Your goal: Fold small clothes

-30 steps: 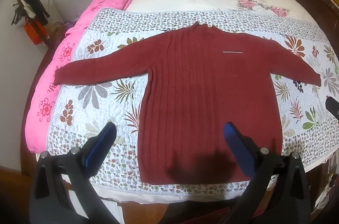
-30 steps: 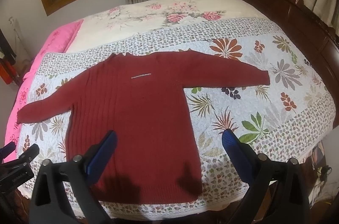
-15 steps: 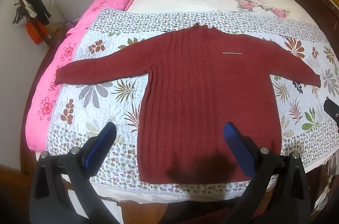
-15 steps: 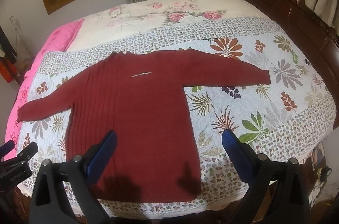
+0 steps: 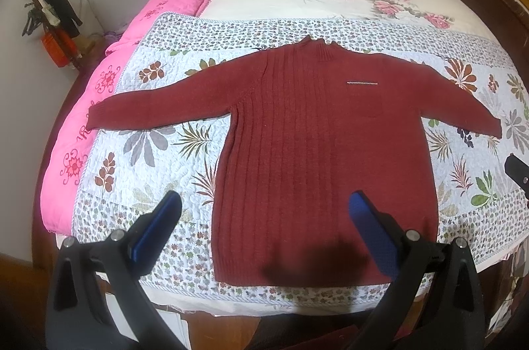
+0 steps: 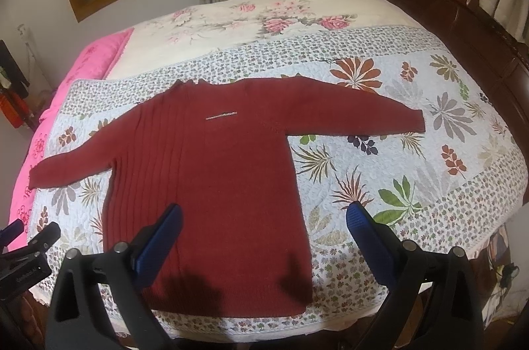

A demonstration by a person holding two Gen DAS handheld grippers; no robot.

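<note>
White leaf-print quilted bedspread (image 5: 139, 151) covers bed. Dark red ribbed knit sweater (image 5: 317, 158) lies flat on it, sleeves spread, ahead of both sets of fingers. Left gripper (image 5: 264, 211): blue-padded fingers spread wide, empty, above hem. Right gripper (image 6: 264, 221): wide apart, empty, straddling sweater's right edge.

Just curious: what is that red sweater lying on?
The red sweater lies flat on a floral quilt, which covers the bed. Whatever lies beneath the sweater's body is hidden.

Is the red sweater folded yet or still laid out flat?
Spread flat, unfolded. The red sweater lies on the quilt with both sleeves stretched out sideways and its hem straight at the near edge.
</note>
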